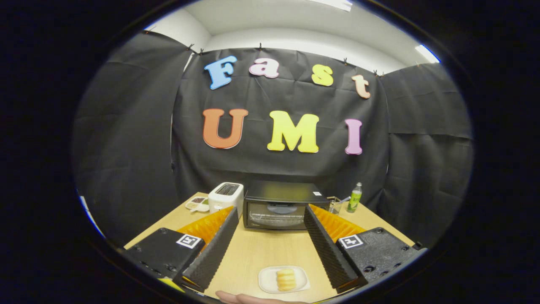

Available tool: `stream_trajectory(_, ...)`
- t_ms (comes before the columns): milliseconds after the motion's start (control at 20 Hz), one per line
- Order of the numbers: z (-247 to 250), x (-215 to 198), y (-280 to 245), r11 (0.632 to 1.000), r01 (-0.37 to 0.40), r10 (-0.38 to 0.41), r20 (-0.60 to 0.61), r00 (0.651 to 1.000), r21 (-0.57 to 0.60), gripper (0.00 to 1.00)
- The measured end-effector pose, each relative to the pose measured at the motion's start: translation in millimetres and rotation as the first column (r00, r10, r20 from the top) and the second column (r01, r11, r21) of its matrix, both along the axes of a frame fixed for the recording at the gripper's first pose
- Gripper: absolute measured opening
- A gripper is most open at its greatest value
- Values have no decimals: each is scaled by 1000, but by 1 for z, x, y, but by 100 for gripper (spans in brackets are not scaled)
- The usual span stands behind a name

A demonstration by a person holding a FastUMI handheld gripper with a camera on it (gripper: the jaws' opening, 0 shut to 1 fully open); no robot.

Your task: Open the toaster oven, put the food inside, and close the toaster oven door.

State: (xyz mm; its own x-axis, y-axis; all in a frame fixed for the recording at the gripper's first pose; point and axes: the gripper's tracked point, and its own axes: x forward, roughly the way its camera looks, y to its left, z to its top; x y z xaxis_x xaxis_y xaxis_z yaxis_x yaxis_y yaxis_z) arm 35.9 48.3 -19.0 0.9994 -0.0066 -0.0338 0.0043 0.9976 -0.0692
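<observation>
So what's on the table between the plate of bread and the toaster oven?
Nothing: bare wooden table between the plate of bread and the closed toaster oven, seen between the open claw fingers.

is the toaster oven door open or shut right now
Shut. The toaster oven door stands upright, flush with its front, beyond the open gripper. The food sits on its plate outside.

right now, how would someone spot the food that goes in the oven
On the light wooden table, ahead of the black toaster oven, a small white plate lies between the open gripper fingers. The pale yellow ridged bread roll on it is the table's only food.
</observation>
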Motion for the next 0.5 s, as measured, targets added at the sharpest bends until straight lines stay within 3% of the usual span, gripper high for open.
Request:
stream_trajectory(250, -10, 27, -18, 999, 47, -47, -5, 999, 20, 100)
stream_trajectory(500, -48, 92, -33, 991, 88, -84, -46, 995, 96, 100)
